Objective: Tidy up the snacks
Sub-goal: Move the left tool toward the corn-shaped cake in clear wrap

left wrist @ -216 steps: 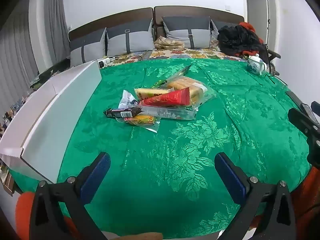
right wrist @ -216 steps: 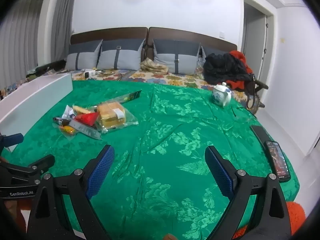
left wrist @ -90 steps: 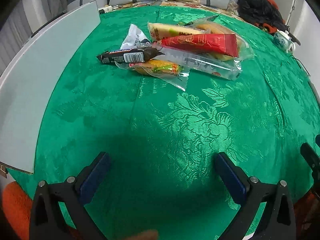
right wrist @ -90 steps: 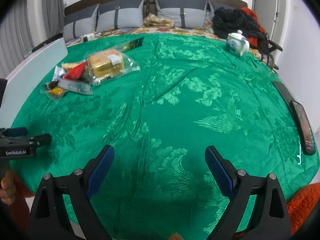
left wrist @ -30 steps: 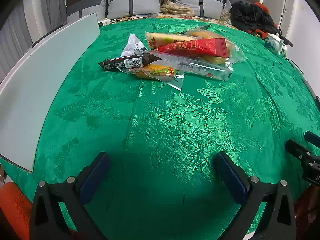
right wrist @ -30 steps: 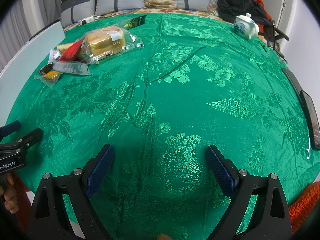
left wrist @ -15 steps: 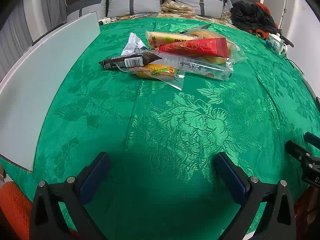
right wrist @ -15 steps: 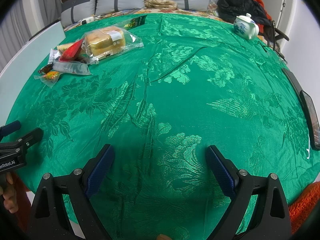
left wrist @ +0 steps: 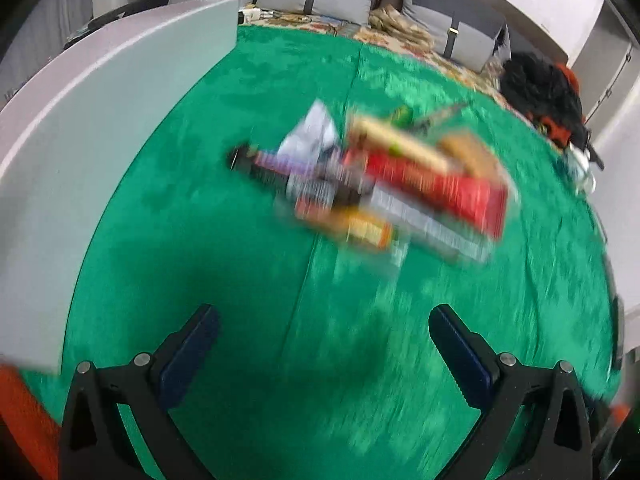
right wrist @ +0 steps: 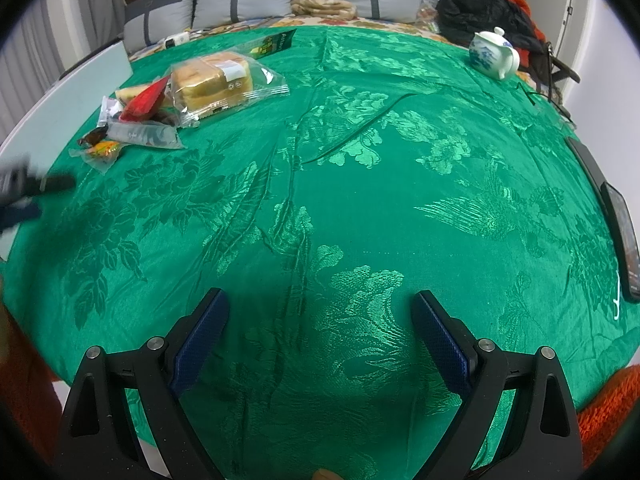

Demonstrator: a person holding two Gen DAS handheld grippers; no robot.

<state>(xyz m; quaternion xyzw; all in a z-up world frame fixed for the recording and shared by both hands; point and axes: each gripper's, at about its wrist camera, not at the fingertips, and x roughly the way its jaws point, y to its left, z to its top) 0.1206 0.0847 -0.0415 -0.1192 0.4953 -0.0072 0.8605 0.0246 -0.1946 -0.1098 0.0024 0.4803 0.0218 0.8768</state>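
Green brocade cloth (right wrist: 360, 208) covered the whole table, with grey cushions (right wrist: 224, 4) lined up along the far wall. Snack pile (right wrist: 172, 92) lay on the far left of the cloth: a bagged loaf of bread (right wrist: 216, 78), a red wrapper (right wrist: 146, 98), a clear packet (right wrist: 144, 134) and a small yellow-orange sweet (right wrist: 102, 150) at its near edge. My right gripper (right wrist: 320, 336) hung over the near middle of the cloth, jaws spread wide, nothing between them; the pile was well apart from it, far and to the left. My left gripper (left wrist: 324, 344) was likewise wide open and empty, the pile (left wrist: 384, 188) straight ahead on the far side of it and near. That view was blurred, so I could not tell the wrappers apart. White box (left wrist: 100, 152) stood along the left edge. Teapot (right wrist: 494, 54) sat far right; phone (right wrist: 622, 236) lay at the right edge.
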